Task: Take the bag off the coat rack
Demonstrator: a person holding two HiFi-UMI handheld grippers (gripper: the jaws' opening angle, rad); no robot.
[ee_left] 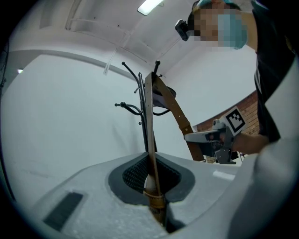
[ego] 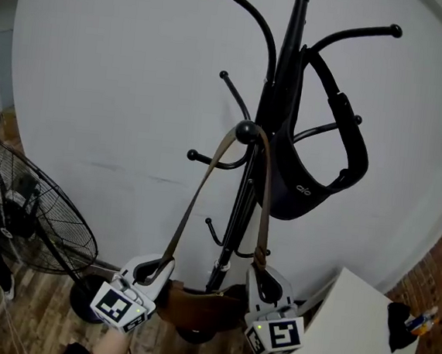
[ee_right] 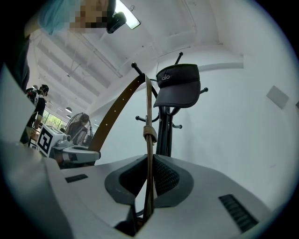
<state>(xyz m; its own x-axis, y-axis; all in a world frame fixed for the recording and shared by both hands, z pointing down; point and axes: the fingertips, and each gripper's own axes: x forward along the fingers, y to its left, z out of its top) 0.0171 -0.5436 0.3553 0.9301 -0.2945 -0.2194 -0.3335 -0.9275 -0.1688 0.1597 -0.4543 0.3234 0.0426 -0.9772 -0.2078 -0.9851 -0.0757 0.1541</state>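
Brown leather at centre: showing the shoulder bag [ego: 200, 309] hanging low in front of the black coat rack [ego: 292, 55] by a strap [ego: 197, 197] looped over a ball-tipped peg [ego: 245, 131] at mid-height and falling in two runs to the bag body. Also showing a black visor cap [ego: 301, 196] hooked on a higher arm, just right of the strap's right run, a standing fan [ego: 39, 209] at left on the wood floor [ego: 28, 325], and a white table [ego: 354, 325] at lower right.

Pinching the left run of the strap just above the bag with the left gripper [ego: 152, 267], pressing its pads tight on the leather beside a brass-coloured fitting [ee_left: 155, 200], as seen in the left gripper view. Pinching the right run at a matching height with the right gripper [ego: 264, 280], clenching its pads on the thin strap below a small leather keeper loop [ee_right: 149, 133].

Reading the step in hand as grasp made, lift not yet begun: finding the strap resting on the peg, hence judging the bag not yet off the rack.

Calling next, in all likelihood, for raising both grippers together, far enough for clearing the ball tip with the strap, then drawing it toward the person and away from the pole. Requiring firm, even grips, guarding against the leather slipping through or the bag tipping. Watching for snagging on the neighbouring hooks and the visor cap above.
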